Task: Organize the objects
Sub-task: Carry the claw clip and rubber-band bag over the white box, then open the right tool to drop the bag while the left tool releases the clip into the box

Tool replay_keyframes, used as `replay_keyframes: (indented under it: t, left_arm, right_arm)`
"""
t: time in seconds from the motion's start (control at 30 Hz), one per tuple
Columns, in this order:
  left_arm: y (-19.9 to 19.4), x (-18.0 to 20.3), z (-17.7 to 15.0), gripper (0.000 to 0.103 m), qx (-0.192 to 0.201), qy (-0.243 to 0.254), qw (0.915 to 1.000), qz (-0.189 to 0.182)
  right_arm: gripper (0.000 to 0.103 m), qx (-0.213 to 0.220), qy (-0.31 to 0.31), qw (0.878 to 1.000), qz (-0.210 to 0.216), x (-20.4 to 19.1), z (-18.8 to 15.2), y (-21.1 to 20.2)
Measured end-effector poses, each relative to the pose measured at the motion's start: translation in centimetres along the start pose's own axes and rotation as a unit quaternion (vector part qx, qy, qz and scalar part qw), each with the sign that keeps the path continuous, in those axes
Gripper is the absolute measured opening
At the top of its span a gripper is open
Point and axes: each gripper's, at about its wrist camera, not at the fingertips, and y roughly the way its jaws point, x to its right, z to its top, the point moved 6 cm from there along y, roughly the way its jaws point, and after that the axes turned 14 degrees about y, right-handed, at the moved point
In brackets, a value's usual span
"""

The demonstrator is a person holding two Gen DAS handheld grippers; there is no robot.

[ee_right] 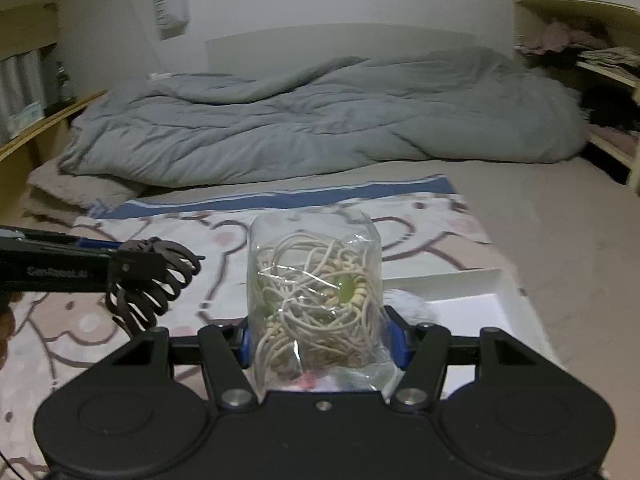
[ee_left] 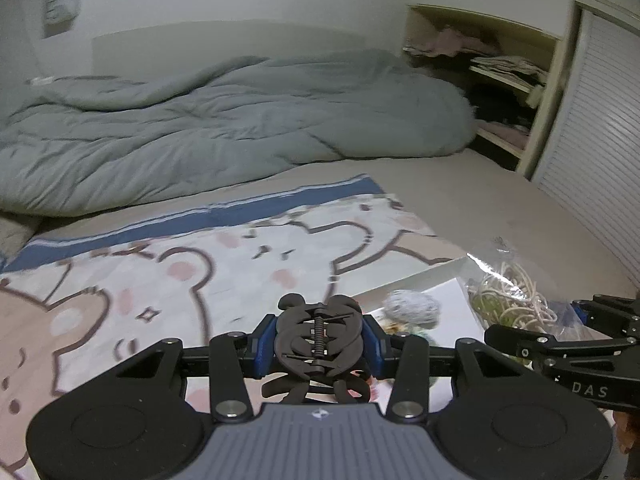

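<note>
In the left wrist view we see our left gripper at lower centre, clamped on a dark brown hair claw clip whose spring faces up between the blue pads. At the right edge of that frame our right gripper reaches in, with the clear bag of cords and beads by its tip.

In the right wrist view the right gripper sits at lower centre, clenched on the clear bag of cords and beads, which stands upright between the pads with a green bead showing through the plastic. At the left edge of this frame the left gripper comes in level, the hair claw clip hanging from its tip with its teeth fanned out.

Both things are held above a bear-print blanket with a blue border, spread on the bed. A white tray lies on the bed at the lower right of the right wrist view, with a fuzzy grey thing in it. A rumpled grey duvet fills the middle of both frames, and open shelves with folded clothes stand at the upper right
</note>
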Motion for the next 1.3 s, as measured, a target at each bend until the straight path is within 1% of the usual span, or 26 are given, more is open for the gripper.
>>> replay_keyframes:
  t: [0.13,0.3,0.43,0.57,0.7,0.87,0.93,1.07,1.17,1.3]
  left_arm:
    - [1.1,2.2,1.4,0.045,0.010,0.015,0.9997,-0.019]
    - [2.6,4.8,2.9,0.045,0.022,0.040,0.9981,-0.040]
    - [4.0,6.9,3.9,0.045,0.035,0.079,0.9953,-0.045]
    - [5.3,8.6,4.8,0.045,0.046,0.098,0.9919,-0.065]
    - [6.7,10.4,5.5,0.045,0.054,0.126,0.9861,-0.094]
    - [9.0,12.6,5.6,0.045,0.040,0.166,0.9767,-0.129]
    - [10.0,13.2,5.4,0.045,0.034,0.177,0.9740,-0.136]
    - [11.9,14.5,5.2,0.045,0.026,0.187,0.9697,-0.156]
    - [12.8,15.5,5.1,0.045,0.026,0.193,0.9648,-0.176]
    - [14.0,16.9,4.9,0.045,0.021,0.206,0.9593,-0.192]
  right_arm:
    - [0.061,0.010,0.007,0.999,-0.031,2.9,0.1,-0.6]
    - [0.061,0.015,0.024,0.998,-0.050,6.2,0.1,-1.0]
    - [0.061,0.014,0.033,0.997,-0.065,8.5,0.0,-0.8]
    - [0.061,0.007,0.034,0.995,-0.088,10.4,-0.3,-0.4]
    - [0.061,-0.003,0.017,0.995,-0.103,11.7,-0.9,0.3]
    - [0.061,-0.030,0.007,0.993,-0.117,13.6,-2.1,1.3]
    - [0.061,-0.036,0.005,0.992,-0.122,14.1,-2.4,1.6]
    - [0.061,-0.051,0.005,0.991,-0.126,15.0,-3.1,1.9]
    - [0.061,-0.062,0.002,0.989,-0.133,15.6,-3.6,2.3]
    - [0.061,-0.076,0.004,0.988,-0.137,16.6,-4.2,2.8]
